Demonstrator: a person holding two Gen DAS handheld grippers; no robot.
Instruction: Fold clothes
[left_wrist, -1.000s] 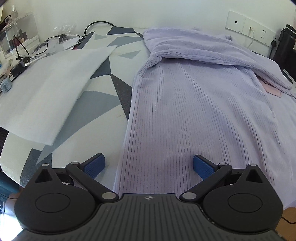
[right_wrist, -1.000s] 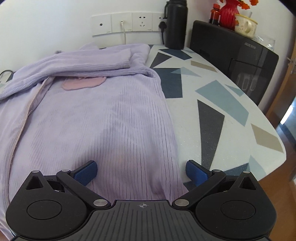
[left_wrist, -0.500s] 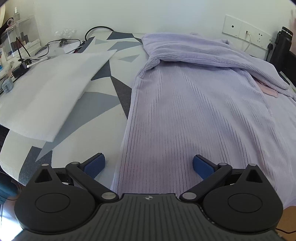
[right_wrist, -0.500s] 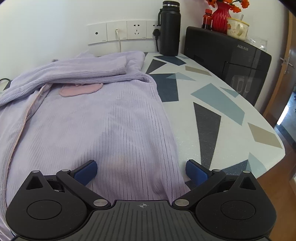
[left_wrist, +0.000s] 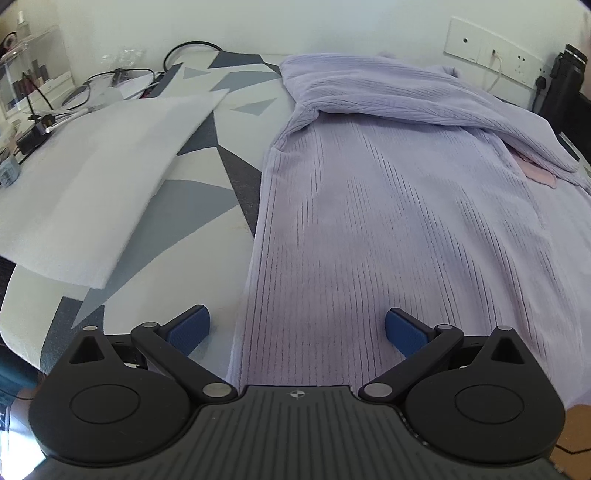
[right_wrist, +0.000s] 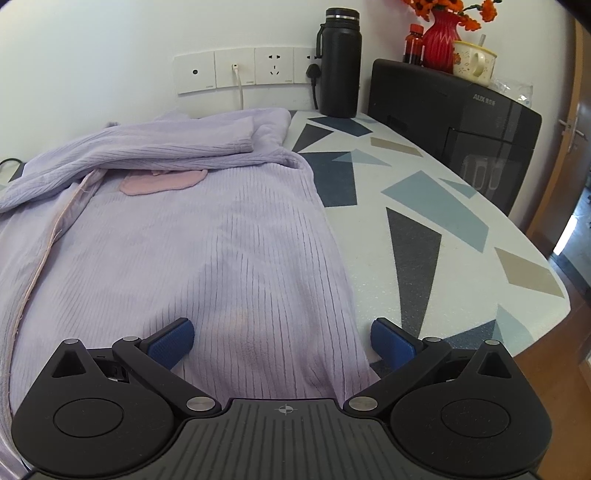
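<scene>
Lilac ribbed garment (left_wrist: 388, 206) spread flat on patterned table (right_wrist: 424, 229). Left gripper (left_wrist: 297, 330) and right gripper (right_wrist: 282, 336): both wide open, empty, over near hem.

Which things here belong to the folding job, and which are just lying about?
Job: lilac garment; left gripper; right gripper, both open.

Lying about: white sheet; black flask; red vase; mug; cables.
</scene>
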